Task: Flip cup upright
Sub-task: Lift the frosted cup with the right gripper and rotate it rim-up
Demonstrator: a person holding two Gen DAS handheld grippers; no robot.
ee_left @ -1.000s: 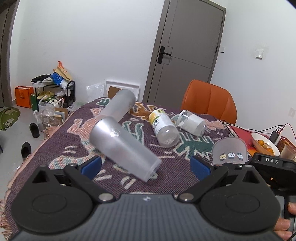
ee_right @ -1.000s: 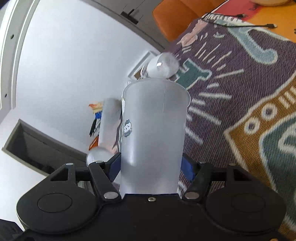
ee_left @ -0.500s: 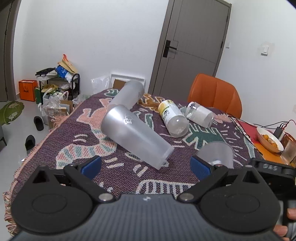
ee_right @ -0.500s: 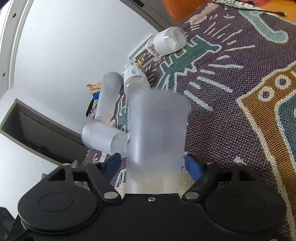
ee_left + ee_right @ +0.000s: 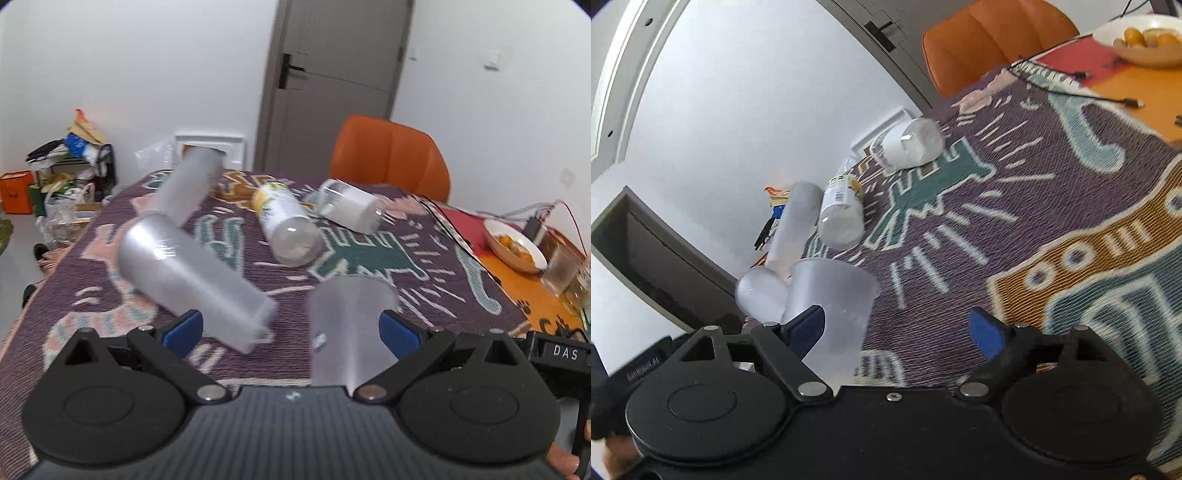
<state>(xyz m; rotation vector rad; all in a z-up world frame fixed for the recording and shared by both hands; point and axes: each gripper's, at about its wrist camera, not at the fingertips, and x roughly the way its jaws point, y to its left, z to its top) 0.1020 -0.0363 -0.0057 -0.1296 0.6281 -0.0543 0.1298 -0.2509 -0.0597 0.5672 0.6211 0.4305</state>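
Observation:
A frosted plastic cup (image 5: 831,314) stands upright on the patterned cloth, rim up; in the left wrist view it (image 5: 351,332) rises between my fingers near the right pad. My right gripper (image 5: 897,332) is open, its left fingertip (image 5: 807,326) beside the cup, the right one apart from it. My left gripper (image 5: 291,328) is open and holds nothing. A second frosted cup (image 5: 192,280) lies on its side at the left, a third (image 5: 192,188) behind it.
Two jars lie on their sides further back: a yellow-labelled one (image 5: 284,229) and a white one (image 5: 351,210). An orange chair (image 5: 391,158) stands behind the table. A bowl of fruit (image 5: 513,251), a glass (image 5: 561,273) and cables are at the right.
My right gripper has opened and let go of the cup, which now stands upright on the cloth. The left gripper has shifted so the cup sits between its fingers.

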